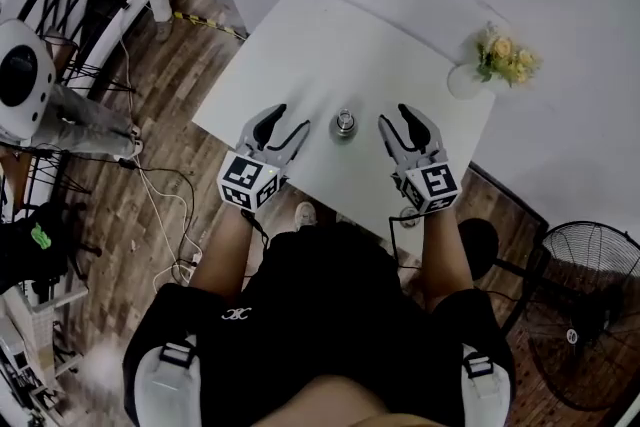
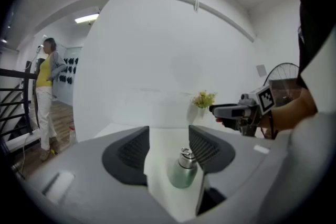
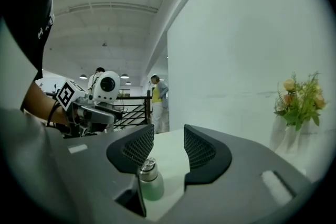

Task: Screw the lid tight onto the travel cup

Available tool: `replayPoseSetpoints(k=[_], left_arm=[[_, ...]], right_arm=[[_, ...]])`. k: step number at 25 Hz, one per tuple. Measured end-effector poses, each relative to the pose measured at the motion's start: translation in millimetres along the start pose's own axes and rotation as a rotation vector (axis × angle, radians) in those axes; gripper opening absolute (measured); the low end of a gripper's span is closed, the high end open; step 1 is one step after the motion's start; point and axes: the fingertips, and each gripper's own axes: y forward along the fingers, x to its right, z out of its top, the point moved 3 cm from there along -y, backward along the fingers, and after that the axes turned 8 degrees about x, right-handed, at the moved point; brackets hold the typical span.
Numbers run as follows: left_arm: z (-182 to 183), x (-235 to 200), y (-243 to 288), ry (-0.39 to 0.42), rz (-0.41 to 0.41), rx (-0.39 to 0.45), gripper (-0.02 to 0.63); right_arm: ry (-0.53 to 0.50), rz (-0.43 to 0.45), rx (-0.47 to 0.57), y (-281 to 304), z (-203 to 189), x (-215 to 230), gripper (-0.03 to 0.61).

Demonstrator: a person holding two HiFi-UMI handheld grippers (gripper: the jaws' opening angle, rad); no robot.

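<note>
Head view: white table (image 1: 300,45) fills the middle of the frame, and the person stands at its near edge with both tools held out over it. Flower vase (image 1: 505,60) sits at the far right corner, well apart from the work area, so it should not interfere. Left gripper (image 1: 288,120) and right gripper (image 1: 397,117) hang level on either side of the centre line and angle slightly inward. Both have their jaws apart and grip nothing, and each gripper view confirms bare pads with a clear gap between them. Travel cup (image 1: 345,124) stands upright on the table between the two tools, near both but touching neither. In the left gripper view the cup (image 2: 184,170) sits ahead of the gap, next to the right-hand pad; in the right gripper view it (image 3: 149,181) sits next to the left-hand pad. This symmetric placement looks deliberate — probably one tool clamps the green body while the other turns the top. Lid (image 2: 186,155) is metallic and rests on the cup's neck — how far it is threaded on cannot be read. Judgement: approach stage, no tightening begun.
</note>
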Motion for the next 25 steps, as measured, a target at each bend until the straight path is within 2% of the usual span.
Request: replayPoseSetpoints(k=[3, 7, 14, 18, 21, 25], left_arm=[[-16, 6, 6, 0.014, -0.045, -0.033, 0.289], [-39, 15, 13, 0.022, -0.094, -0.075, 0.324], [-95, 34, 33, 0.008, -0.190, -0.177, 0.347], [-132, 45, 51, 0.036, -0.211, -0.243, 0.368], [-147, 47, 63, 0.032, -0.202, -0.262, 0.385], [-168, 52, 77, 0.056, -0.194, -0.300, 0.412]], right_arm=[[-0.009, 0.111, -0.070, 1, -21, -1, 0.169], [-0.004, 0.217, -0.151, 5, -44, -4, 0.170], [-0.015, 0.426, -0.259, 20, -81, -17, 0.183], [-0.031, 0.527, -0.294, 28, -98, -16, 0.184], [-0.038, 0.606, -0.317, 34, -108, -20, 0.255], [-0.048, 0.701, -0.324, 42, -117, -24, 0.285]])
